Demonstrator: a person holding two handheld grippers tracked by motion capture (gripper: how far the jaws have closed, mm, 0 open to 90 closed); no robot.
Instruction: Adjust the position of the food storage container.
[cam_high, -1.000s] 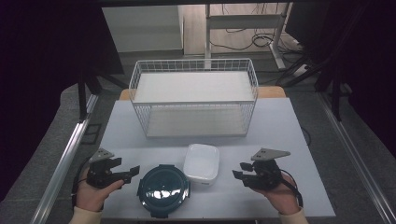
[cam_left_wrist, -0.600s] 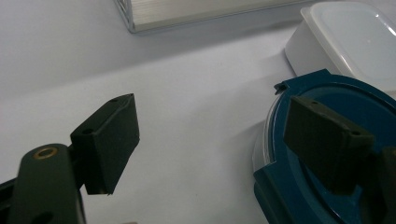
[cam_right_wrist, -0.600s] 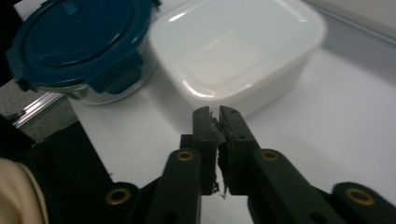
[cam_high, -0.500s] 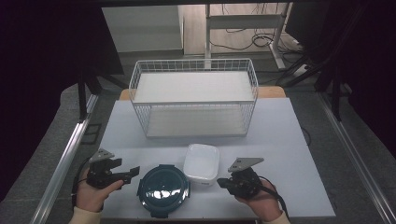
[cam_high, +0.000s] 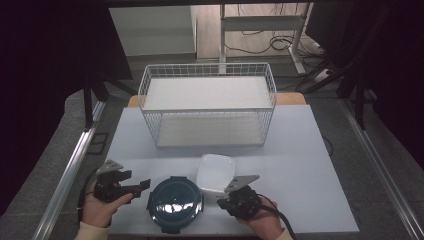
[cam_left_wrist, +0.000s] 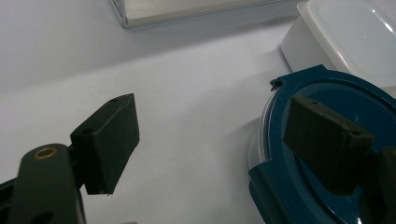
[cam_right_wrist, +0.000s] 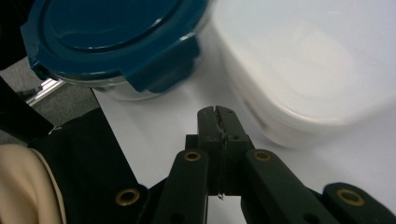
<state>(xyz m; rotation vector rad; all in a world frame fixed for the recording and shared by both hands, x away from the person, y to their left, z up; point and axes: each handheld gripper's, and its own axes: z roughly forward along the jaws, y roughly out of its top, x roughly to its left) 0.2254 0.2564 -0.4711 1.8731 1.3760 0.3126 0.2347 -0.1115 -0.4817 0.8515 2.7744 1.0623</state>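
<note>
The right gripper (cam_high: 226, 202) sits low at the near edge of the table, its two black jaws pressed flat together with nothing between them; in the right gripper view the closed tips (cam_right_wrist: 218, 122) point at the strip of bare table between the two containers. Its jaws have just been closing, and they close on empty air. The person's right hand (cam_high: 260, 220) wraps its body from below, with the cable trailing off toward the near right.

Just ahead of those tips lies the white rounded-square plastic container with a translucent lid (cam_high: 215, 173), close to them but not touching. To its left, touching or nearly so, stands the round clear container with a dark teal clip-on lid (cam_high: 175, 203), one of its lid tabs facing the right gripper.

The left gripper (cam_high: 144, 185) is on the far side of the teal-lidded container, held in the left hand (cam_high: 100, 210). Its jaws stand wide apart and hold nothing: in the left gripper view one pad (cam_left_wrist: 108, 140) hangs over bare table and the other (cam_left_wrist: 327, 135) over the teal lid's rim.

Beyond both containers, at the back of the pale grey table (cam_high: 310, 165), stands a white wire basket (cam_high: 208, 111).
</note>
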